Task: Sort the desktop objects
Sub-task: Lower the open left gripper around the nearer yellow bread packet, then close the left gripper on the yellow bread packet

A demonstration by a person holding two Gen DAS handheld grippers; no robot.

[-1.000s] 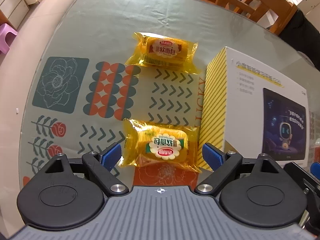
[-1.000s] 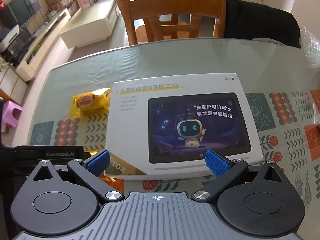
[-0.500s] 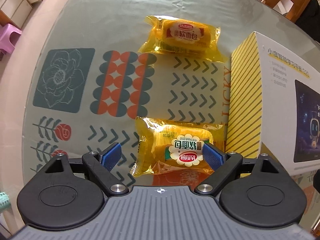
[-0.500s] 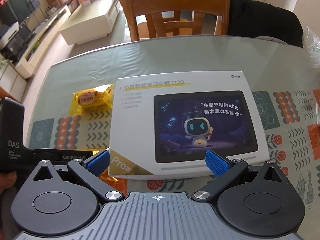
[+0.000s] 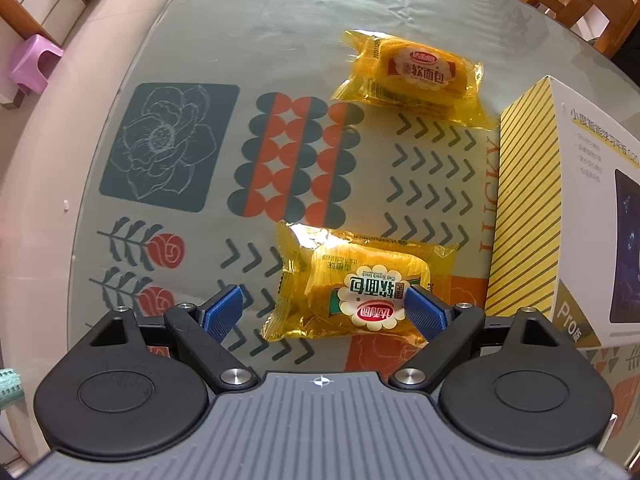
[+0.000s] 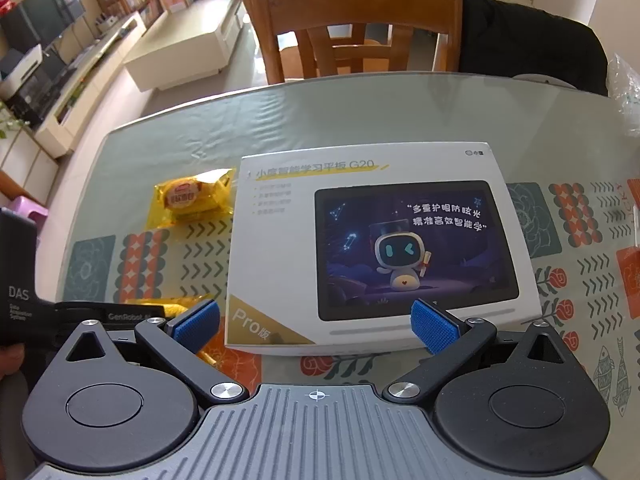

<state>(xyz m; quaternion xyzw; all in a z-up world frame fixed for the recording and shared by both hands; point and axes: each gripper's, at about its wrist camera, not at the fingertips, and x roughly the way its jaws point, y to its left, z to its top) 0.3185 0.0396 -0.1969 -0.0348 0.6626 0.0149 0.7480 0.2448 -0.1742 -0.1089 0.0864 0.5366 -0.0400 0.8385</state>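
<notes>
Since a second ago the left gripper (image 5: 326, 310) has slid left; its wide-open jaws flank the near bread packet (image 5: 354, 286), right pad perhaps touching. A second packet (image 5: 414, 78) lies beyond. Right wrist: the right gripper (image 6: 316, 320) hovers open, empty, before the "G20 Pro" tablet box (image 6: 376, 248) on the table (image 6: 360, 112).

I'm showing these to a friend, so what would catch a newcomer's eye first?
Probably the big white tablet box, lying flat mid-table in front of the open right claw. Next, the two shiny yellow bread packs: the near bread pack lies between the fingers of the open left claw, the far bread pack beyond it on the patterned tablecloth.
</notes>
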